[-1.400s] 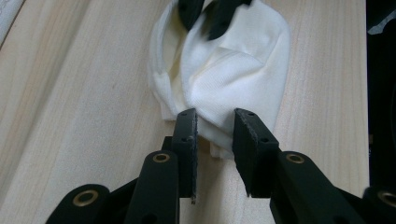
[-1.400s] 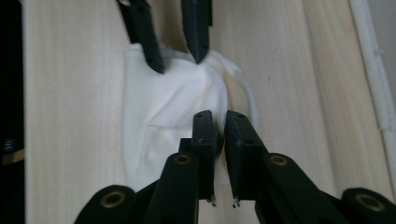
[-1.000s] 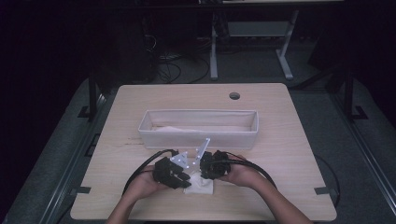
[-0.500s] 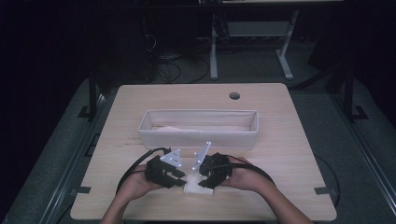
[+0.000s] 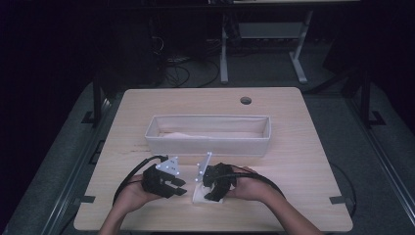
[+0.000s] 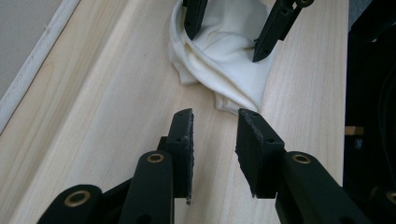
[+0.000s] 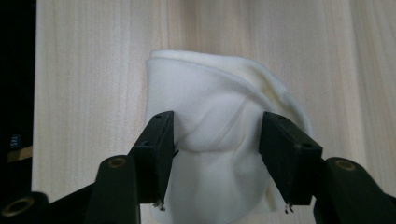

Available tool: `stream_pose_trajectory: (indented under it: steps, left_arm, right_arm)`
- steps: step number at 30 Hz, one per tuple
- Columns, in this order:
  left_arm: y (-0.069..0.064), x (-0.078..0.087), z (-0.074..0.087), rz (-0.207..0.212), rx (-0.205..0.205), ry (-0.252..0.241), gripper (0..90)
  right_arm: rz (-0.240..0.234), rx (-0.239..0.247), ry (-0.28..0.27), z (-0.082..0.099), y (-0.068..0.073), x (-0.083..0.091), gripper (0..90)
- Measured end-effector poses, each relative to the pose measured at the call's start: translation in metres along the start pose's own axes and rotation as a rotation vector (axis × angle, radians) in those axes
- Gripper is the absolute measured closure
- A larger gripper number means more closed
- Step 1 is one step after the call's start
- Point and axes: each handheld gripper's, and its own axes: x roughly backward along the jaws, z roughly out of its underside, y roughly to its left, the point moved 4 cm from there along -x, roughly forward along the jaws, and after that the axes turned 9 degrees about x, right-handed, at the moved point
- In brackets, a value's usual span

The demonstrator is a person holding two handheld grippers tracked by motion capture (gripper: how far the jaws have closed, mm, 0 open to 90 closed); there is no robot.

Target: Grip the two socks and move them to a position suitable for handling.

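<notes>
Since earlier, left gripper (image 5: 180,186) was drawn away from white cloth (image 7: 219,140), jaws apart, empty; right gripper (image 5: 214,193) just opened wide over cloth.

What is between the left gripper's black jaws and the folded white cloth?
Only bare wooden table separates the left gripper from the folded white cloth, in the left gripper view.

On the table (image 5: 303,147), a folded cloth (image 5: 199,195) lay near the front edge, under the right gripper (image 5: 215,188), with the left gripper (image 5: 172,183) just to its left and a long bin (image 5: 208,141) behind both.
</notes>
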Motion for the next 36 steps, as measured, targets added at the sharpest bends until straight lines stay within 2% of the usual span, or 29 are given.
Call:
stream_pose_trajectory:
  steps: [11,14,16,19,23,26,31,36]
  left_arm:
    - [0.001,0.006,0.002,-0.007,0.005,-0.018,66.6]
    - [0.001,0.008,0.002,-0.009,0.009,-0.024,66.2]
    - [0.002,0.009,0.003,-0.013,0.013,-0.029,65.7]
    - [0.003,0.011,0.005,-0.016,0.016,-0.033,65.1]
    - [0.004,0.012,0.006,-0.022,0.021,-0.029,64.6]
    - [0.004,0.013,0.007,-0.024,0.024,-0.033,64.6]
    - [0.005,0.015,0.007,-0.025,0.032,-0.046,64.6]
    - [0.006,0.017,0.008,-0.024,0.035,-0.053,64.0]
  right_arm:
    - [-0.014,0.002,0.008,0.001,0.0,-0.005,41.8]
    - [-0.005,0.011,0.01,0.001,0.001,-0.007,41.5]
    - [0.005,0.021,-0.001,0.002,0.002,-0.007,41.4]
    - [0.017,0.016,-0.044,0.006,0.003,-0.008,42.4]
    - [0.035,-0.003,-0.074,0.009,0.005,-0.008,45.8]
    - [0.04,-0.013,-0.054,0.007,0.005,-0.008,49.0]
    - [0.049,-0.023,-0.024,0.004,0.002,-0.008,59.9]
    - [0.057,-0.023,-0.019,0.004,-0.002,-0.008,69.4]
